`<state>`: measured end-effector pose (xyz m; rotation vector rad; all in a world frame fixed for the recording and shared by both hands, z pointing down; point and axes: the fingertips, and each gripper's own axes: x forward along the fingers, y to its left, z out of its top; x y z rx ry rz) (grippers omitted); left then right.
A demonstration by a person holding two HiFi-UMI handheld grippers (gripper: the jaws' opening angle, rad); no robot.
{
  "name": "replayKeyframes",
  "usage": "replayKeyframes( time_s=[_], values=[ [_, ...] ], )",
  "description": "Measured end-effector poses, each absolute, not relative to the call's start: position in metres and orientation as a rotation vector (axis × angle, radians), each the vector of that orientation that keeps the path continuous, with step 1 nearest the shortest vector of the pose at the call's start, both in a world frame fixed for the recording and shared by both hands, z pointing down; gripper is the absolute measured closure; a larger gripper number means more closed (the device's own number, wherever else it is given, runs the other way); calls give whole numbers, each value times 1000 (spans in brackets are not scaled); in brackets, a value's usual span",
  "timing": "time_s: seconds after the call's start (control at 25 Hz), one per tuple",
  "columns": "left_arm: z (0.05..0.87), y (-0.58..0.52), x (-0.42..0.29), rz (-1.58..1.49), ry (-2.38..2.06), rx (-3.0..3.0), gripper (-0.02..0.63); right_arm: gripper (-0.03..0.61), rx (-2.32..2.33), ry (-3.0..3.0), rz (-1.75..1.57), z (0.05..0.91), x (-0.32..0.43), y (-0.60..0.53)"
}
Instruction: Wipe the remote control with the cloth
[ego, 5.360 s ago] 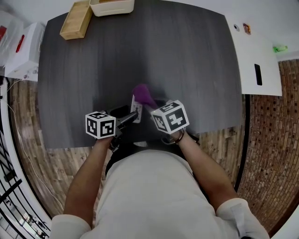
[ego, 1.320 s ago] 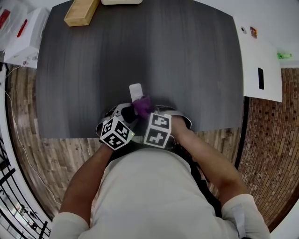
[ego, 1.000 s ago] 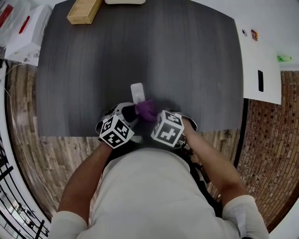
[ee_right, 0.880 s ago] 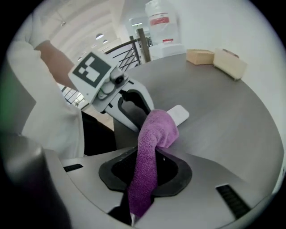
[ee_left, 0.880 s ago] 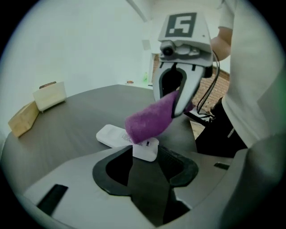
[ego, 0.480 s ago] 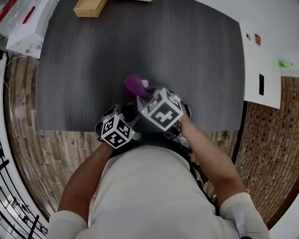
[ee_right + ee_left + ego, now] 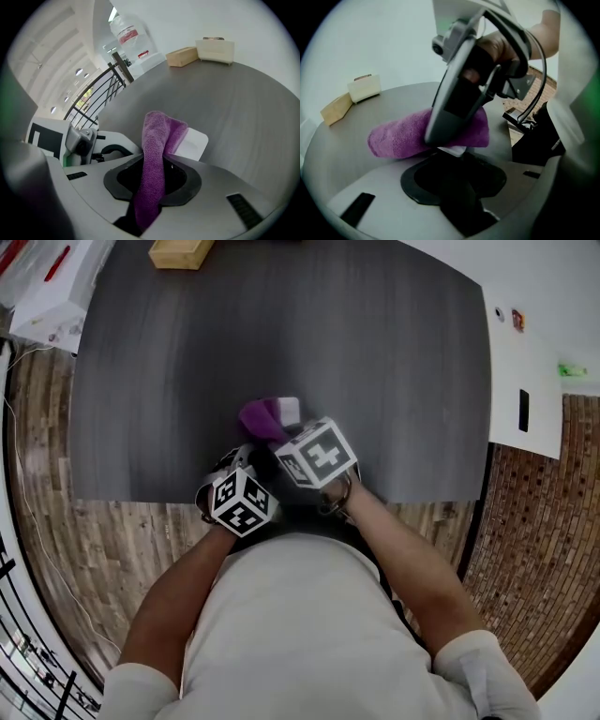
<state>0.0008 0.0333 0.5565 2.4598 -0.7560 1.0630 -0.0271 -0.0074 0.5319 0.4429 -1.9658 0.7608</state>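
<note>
Right gripper [image 7: 152,180] is clamped on the purple terry cloth [image 7: 157,140], which rises from its jaws and drapes over the white rectangular plastic remote control [image 7: 194,143] just ahead. Beside it, the left gripper [image 7: 452,161], whose jaws have just been closing, pinches the remote's near end.

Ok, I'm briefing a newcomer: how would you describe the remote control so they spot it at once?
Start at the dark grey table and go to the middle of its near edge. There a purple cloth covers part of a flat white slab: the remote control. It is flat, white and round-cornered, while the cloth is soft and purple.
</note>
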Motion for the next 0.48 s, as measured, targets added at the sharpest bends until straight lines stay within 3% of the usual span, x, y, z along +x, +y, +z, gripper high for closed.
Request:
replayKeyframes(
  time_s=[0.48],
  values=[
    [556,29,-3,1042,-775,2436,512,491,454,-1966,1015,529,-11,32]
  ],
)
